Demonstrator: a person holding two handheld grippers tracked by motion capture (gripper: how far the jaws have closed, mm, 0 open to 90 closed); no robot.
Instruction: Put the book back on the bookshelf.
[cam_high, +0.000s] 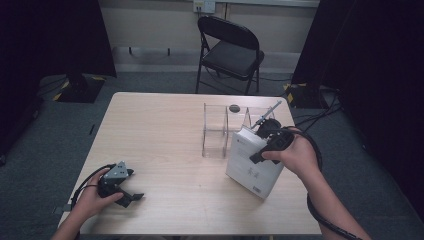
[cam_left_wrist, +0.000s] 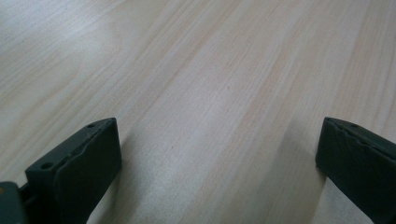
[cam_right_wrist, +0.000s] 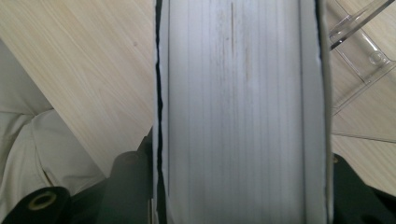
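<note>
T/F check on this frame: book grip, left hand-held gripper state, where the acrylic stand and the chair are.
1. The right hand-held gripper is shut on the white book. True.
2. The book lies flat on the table. False: it is tilted, one edge raised in the grip.
3. The left hand-held gripper holds a pen. False: its jaws stand open over bare wood.
4. The clear acrylic stand stands just beyond the book. True.
5. A folding chair stands on the table. False: on the floor behind it.

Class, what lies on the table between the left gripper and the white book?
Bare wooden tabletop in the high view, between left gripper and white book.
</note>
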